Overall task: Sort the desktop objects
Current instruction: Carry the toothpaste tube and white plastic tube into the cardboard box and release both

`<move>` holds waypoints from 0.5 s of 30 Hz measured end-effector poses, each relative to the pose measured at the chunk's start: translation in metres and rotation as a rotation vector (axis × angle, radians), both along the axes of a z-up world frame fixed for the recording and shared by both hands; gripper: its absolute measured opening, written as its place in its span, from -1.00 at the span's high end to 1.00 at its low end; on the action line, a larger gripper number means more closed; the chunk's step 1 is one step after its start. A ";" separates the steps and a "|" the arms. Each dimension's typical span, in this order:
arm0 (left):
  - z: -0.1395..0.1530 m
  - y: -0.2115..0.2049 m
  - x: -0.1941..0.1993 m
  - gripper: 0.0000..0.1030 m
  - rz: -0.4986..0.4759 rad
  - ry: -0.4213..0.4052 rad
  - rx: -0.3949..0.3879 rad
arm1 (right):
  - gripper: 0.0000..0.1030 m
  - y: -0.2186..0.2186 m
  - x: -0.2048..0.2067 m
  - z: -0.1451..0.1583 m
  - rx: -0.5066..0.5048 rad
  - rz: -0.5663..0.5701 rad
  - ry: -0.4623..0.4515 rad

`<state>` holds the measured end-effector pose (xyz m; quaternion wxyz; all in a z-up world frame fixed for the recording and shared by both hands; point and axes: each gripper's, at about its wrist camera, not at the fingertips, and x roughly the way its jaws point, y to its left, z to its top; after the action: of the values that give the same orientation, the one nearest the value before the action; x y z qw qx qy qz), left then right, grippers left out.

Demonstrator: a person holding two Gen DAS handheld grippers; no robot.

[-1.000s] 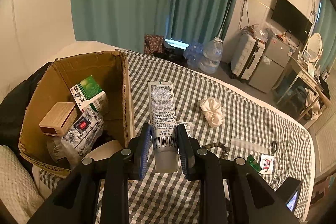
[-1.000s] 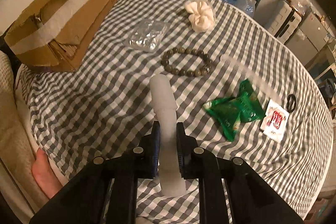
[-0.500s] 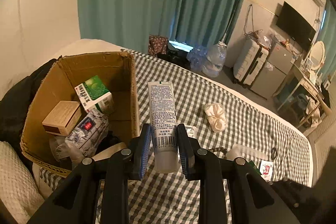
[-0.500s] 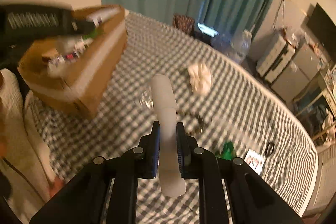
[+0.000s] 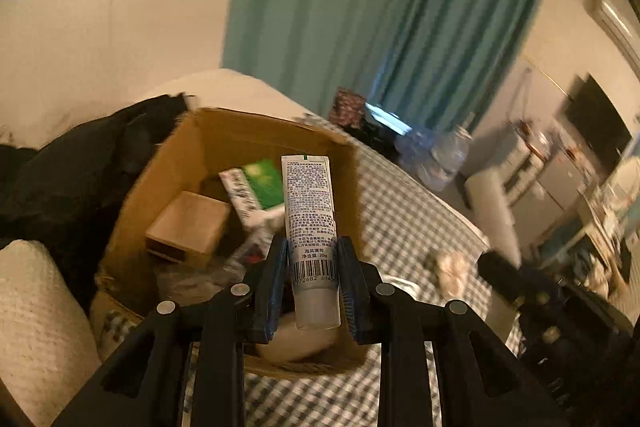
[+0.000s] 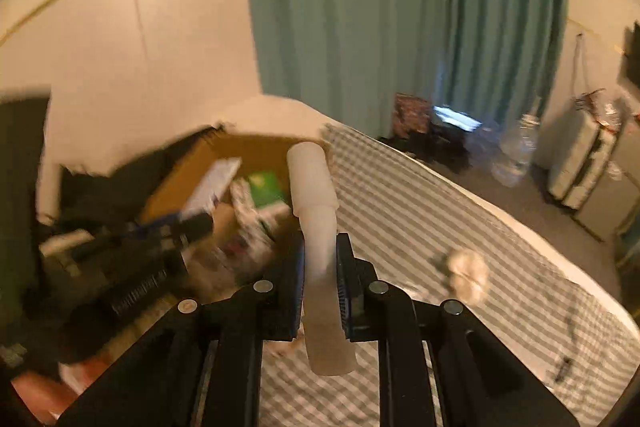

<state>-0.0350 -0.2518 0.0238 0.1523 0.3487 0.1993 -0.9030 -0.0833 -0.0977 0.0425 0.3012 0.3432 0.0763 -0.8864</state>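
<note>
Left hand-held gripper (image 5: 313, 269): I am holding it with both pads clamped on the white tube (image 5: 310, 223), gripping near the barcode end; the flat crimped end is pointing away from me.
White tube position: it is hanging over the open cardboard box (image 5: 240, 135), above the box's right half.
Right hand-held gripper (image 6: 320, 273): I am holding it clamped on the frosted plastic tube (image 6: 316, 223); the wider end is pointing away from me, toward the box.
Frosted plastic tube position: its far end is overlapping the right edge of the box in the right wrist view; whether it is above the box or beside it, I cannot tell.
Cardboard box contents: a green and white carton (image 5: 260, 191) is lying toward the far side, a small brown box (image 5: 186, 225) is sitting at the left; other items near the front wall are too blurred to name.
Checked cloth (image 6: 420, 211): it is covering the surface to the right of the box.
White scrunchie (image 6: 468, 275): it is lying on the checked cloth, well right of the box.
Image quality: both views are showing motion blur.
</note>
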 end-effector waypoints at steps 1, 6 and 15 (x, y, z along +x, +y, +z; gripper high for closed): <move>-0.002 -0.006 0.000 0.50 0.016 -0.006 -0.001 | 0.73 -0.007 -0.005 0.002 -0.024 0.013 -0.013; -0.023 -0.039 -0.003 0.50 0.088 -0.041 0.035 | 0.57 -0.043 -0.026 -0.001 -0.120 0.060 -0.073; -0.031 -0.054 -0.006 -0.72 0.144 0.033 0.121 | -0.67 -0.030 -0.039 0.010 -0.241 -0.052 -0.058</move>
<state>-0.0408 -0.3055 -0.0073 0.1923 0.3273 0.2804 -0.8816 -0.1221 -0.1277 0.0524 0.3190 0.3317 -0.0483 -0.8865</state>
